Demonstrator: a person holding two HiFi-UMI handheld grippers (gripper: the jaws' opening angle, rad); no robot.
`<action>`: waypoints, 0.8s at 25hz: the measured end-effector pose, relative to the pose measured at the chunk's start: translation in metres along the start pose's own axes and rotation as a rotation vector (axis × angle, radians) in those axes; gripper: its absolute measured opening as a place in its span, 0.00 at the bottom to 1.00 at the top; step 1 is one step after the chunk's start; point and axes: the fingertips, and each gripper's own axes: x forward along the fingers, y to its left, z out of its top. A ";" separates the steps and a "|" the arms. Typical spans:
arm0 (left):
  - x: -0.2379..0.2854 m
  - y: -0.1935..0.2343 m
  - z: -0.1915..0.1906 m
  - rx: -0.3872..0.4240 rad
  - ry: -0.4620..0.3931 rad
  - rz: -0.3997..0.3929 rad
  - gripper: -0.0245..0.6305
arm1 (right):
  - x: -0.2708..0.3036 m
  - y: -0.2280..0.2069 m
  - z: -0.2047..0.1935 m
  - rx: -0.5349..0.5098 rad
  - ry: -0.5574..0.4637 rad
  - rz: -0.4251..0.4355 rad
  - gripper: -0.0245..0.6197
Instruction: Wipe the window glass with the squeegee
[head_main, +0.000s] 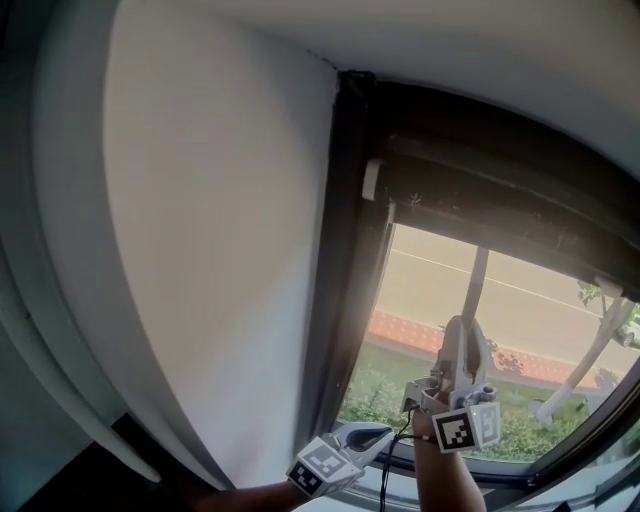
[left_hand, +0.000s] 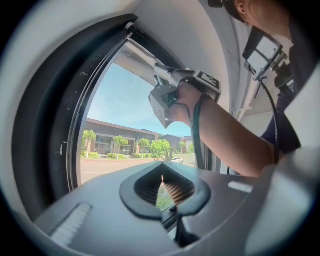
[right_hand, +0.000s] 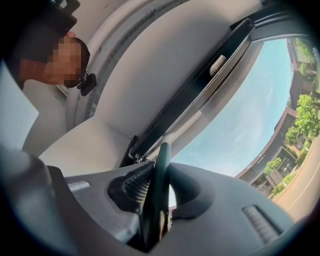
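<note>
While the right gripper (head_main: 462, 335) points up at the glass (head_main: 540, 310), its jaws squeeze the squeegee (right_hand: 161, 165) — a dark green stick held tight between them, up in front of the window. Lower down, near the wall (head_main: 220, 250), the left gripper (left_hand: 162, 172) has its tips pressed together — nothing inside.

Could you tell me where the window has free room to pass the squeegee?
The glass is bare between the side frame and the top frame, above the right gripper. It is crowded at the lower edge, where the right gripper, shut on the squeegee, sits close to the left gripper.
</note>
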 end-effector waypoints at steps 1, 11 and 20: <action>-0.001 0.000 0.002 0.004 -0.003 -0.001 0.04 | 0.000 0.000 0.000 -0.002 0.000 -0.002 0.20; -0.020 0.009 -0.017 -0.010 0.014 0.048 0.04 | -0.043 -0.008 -0.042 0.050 0.077 -0.077 0.20; -0.036 0.001 -0.037 -0.012 0.054 0.047 0.04 | -0.086 0.000 -0.079 0.103 0.126 -0.123 0.20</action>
